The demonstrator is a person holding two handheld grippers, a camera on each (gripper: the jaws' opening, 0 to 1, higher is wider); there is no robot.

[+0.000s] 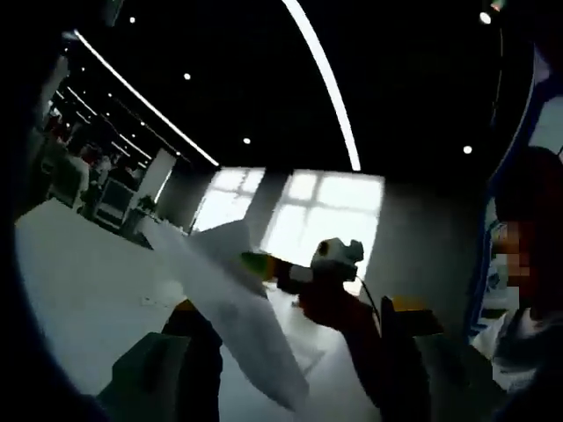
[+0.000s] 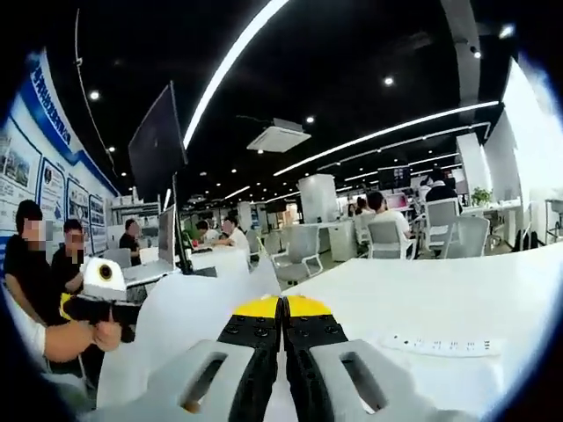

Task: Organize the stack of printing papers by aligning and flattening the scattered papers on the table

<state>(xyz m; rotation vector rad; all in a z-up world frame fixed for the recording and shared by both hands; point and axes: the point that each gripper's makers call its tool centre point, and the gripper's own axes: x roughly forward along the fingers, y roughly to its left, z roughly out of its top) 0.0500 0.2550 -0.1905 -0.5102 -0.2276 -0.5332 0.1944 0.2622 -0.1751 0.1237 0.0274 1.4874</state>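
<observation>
In the left gripper view the left gripper [image 1: 290, 369] rises from the bottom edge with its jaws spread wide, released, and a sheet of white paper [image 1: 242, 312] hangs tilted in the gap between them, its lower corner dipping toward the bottom centre of the frame; whether it touches either jaw cannot be told in this dim picture. Just right of centre the right gripper [image 1: 264, 264] reaches in, its yellow-tipped jaws meeting the paper's upper edge. The white table [image 1: 84, 290] spreads across the lower left with plenty of bare surface. Over in the right gripper view, that gripper [image 2: 283, 308] has its yellow tips pressed tight together at bottom centre, clenched on the sheet [image 2: 189, 321], which curves away toward lower left. A hand [image 2: 75, 338] at the left edge holds the other tool. A white power strip [image 2: 444, 345] lies at lower right on the tabletop [image 2: 422, 294], well apart from the jaws.
</observation>
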